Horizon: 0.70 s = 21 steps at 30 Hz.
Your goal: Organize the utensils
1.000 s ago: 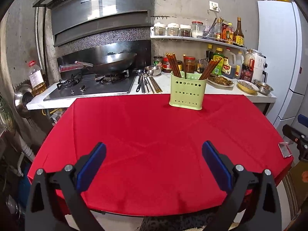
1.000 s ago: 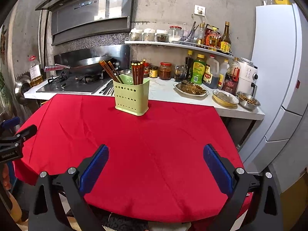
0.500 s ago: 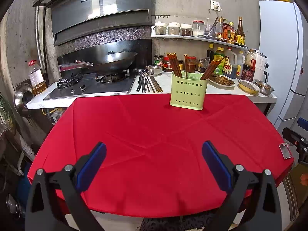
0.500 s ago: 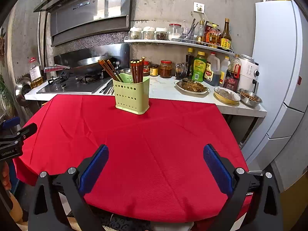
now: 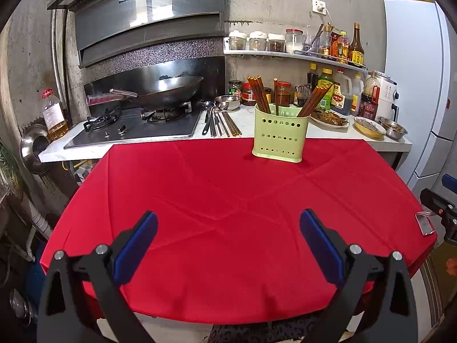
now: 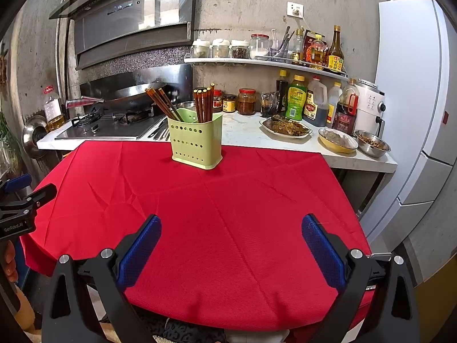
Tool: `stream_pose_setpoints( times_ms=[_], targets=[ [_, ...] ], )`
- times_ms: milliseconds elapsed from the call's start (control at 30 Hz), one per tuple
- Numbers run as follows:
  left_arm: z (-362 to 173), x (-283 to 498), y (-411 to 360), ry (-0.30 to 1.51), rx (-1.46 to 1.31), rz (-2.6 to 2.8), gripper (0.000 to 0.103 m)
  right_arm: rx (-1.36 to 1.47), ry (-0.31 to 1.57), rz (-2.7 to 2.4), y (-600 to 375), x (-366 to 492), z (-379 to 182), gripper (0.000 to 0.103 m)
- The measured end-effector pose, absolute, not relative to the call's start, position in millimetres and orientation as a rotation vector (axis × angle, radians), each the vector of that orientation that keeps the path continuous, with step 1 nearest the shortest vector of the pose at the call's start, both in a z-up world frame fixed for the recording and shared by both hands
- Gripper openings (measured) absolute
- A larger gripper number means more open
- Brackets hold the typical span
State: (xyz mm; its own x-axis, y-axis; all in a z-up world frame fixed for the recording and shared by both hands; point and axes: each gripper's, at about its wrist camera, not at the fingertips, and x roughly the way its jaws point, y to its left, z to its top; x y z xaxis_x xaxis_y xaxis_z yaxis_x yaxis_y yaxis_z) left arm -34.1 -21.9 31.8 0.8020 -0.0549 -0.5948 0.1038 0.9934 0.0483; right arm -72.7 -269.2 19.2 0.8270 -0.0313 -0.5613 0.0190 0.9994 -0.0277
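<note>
A pale green perforated utensil holder (image 5: 280, 135) stands at the far edge of the red-clothed table (image 5: 217, 200), with brown chopsticks (image 5: 258, 93) standing in it. It also shows in the right wrist view (image 6: 196, 140). More loose utensils (image 5: 218, 120) lie on the white counter beside the stove. My left gripper (image 5: 228, 243) is open and empty above the table's near edge. My right gripper (image 6: 231, 245) is open and empty, likewise over the near edge. Each gripper shows at the edge of the other's view.
A wok (image 5: 168, 93) sits on the gas stove (image 5: 134, 127) at back left. Jars, sauce bottles and food dishes (image 6: 285, 127) crowd the counter and shelf. A white fridge (image 6: 411, 108) stands at right. A small metal object (image 5: 425, 224) lies at the table's right edge.
Both grippers have drifted slightly, so the holder sits a little lower in both views. Both jaws stay open and empty.
</note>
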Motion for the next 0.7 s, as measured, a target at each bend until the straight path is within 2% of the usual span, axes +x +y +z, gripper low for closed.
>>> stream_pose_setpoints(
  times_ms=[700],
  targets=[
    [30.8,-31.6,-21.8,0.635,0.084,-0.084,0.097,-0.020,0.597,-0.025,-268.4,-73.0,18.8,0.097]
  ],
)
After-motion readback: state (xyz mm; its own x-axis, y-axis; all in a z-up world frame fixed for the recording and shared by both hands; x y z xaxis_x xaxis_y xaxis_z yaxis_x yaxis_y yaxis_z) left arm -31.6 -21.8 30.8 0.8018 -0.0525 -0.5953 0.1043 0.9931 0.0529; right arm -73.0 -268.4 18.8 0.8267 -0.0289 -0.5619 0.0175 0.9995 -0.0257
